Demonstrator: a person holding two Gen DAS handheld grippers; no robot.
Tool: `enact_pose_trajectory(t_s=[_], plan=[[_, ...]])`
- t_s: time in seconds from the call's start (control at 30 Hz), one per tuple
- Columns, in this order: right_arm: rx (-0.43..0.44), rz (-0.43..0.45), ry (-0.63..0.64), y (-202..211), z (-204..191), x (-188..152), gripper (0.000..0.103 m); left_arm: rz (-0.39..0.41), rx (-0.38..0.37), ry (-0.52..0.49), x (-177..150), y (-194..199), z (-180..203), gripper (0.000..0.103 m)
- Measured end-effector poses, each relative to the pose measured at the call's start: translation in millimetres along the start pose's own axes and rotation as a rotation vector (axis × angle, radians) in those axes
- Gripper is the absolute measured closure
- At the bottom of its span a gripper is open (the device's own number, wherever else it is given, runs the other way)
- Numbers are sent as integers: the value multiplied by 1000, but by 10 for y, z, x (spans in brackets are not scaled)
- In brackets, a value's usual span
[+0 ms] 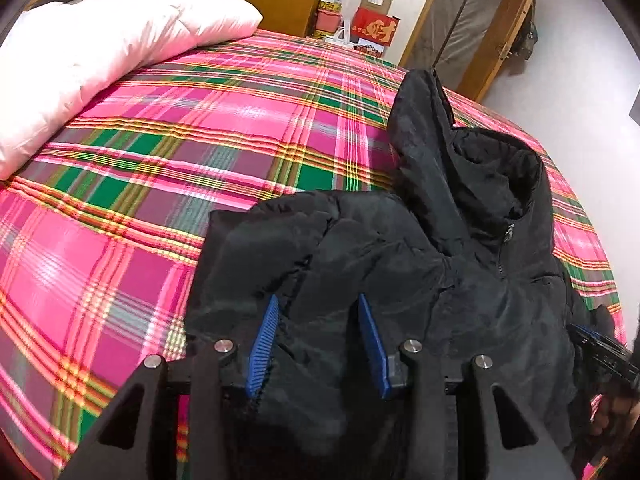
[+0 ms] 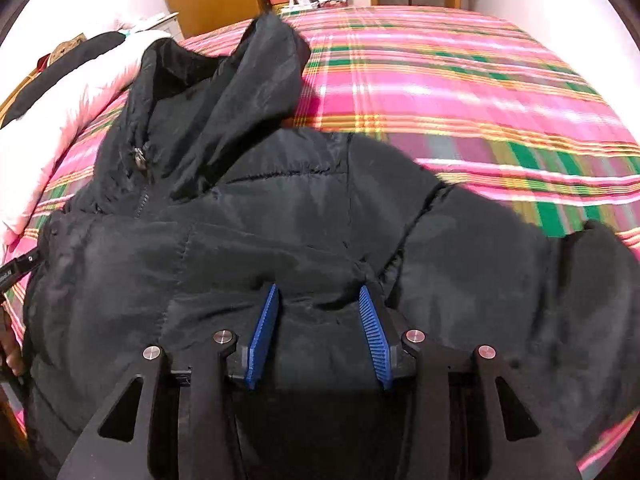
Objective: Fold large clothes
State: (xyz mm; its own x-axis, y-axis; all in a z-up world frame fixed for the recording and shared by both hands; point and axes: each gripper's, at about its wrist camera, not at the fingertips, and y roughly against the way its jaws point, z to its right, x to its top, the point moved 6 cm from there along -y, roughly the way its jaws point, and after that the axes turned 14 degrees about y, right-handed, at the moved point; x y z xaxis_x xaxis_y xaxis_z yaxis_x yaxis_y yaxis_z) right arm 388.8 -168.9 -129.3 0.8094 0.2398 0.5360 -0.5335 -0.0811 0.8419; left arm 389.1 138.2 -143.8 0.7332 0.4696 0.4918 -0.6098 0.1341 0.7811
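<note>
Black padded jacket rumpled, hood up.

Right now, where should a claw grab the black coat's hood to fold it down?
Probably the hood's pointed tip, coming from above. It sticks up off the plaid bed past the collar, loose and thin, so it looks easier to pinch there than the puffy body.

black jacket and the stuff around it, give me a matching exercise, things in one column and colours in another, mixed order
Things:
1. jacket
2. bed sheet
3. quilt
4. gripper fingers

Colours:
A. blue
B. pale pink
C. black
D. pink and green plaid

Pairs: 1-C, 2-D, 3-B, 4-A
</note>
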Motion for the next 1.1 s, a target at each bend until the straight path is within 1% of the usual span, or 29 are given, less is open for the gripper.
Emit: enact_pose_trajectory(t_s=[0.1,0.17,0.2,0.23,0.3,0.33,0.37,0.43,0.5,0.57,0.7,0.8,0.9,0.97,1.1], plan=[[21,67,7,350,-88,-83,60,27,-7,-18,-64,295,88,60],[32,76,22,450,-186,-200,60,36,-14,-56,-211,492,195,60],[40,66,28,438,-235,-281,60,32,4,-81,-294,530,240,60],[44,48,35,379,-271,-335,60,23,20,-105,-380,531,286,60],[47,-16,32,178,-286,-483,60,-34,24,-147,-547,401,378,60],[53,-32,25,105,-274,-520,60,-66,36,-164,-622,291,404,60],[54,-40,19,52,-247,-543,60,-76,55,-174,-666,204,412,60],[53,-39,10,41,-231,-539,60,-71,71,-181,-680,139,424,60],[51,-39,16,79,-224,-523,60,-64,75,-194,-673,129,458,60],[53,-33,4,153,-201,-532,60,-58,79,-186,-648,151,473,60],[62,9,-33,477,-104,-619,59,-25,29,-168,-689,413,577,60],[67,44,-72,775,-2,-741,59,5,-16,-173,-822,683,699,60],[53,73,-128,1089,174,-931,58,26,-52,-208,-1037,936,853,59],[44,84,-172,1261,287,-1063,56,26,-71,-240,-1208,1088,973,58],[14,95,-250,1541,532,-1365,55,17,-99,-285,-1480,1317,1137,58]])
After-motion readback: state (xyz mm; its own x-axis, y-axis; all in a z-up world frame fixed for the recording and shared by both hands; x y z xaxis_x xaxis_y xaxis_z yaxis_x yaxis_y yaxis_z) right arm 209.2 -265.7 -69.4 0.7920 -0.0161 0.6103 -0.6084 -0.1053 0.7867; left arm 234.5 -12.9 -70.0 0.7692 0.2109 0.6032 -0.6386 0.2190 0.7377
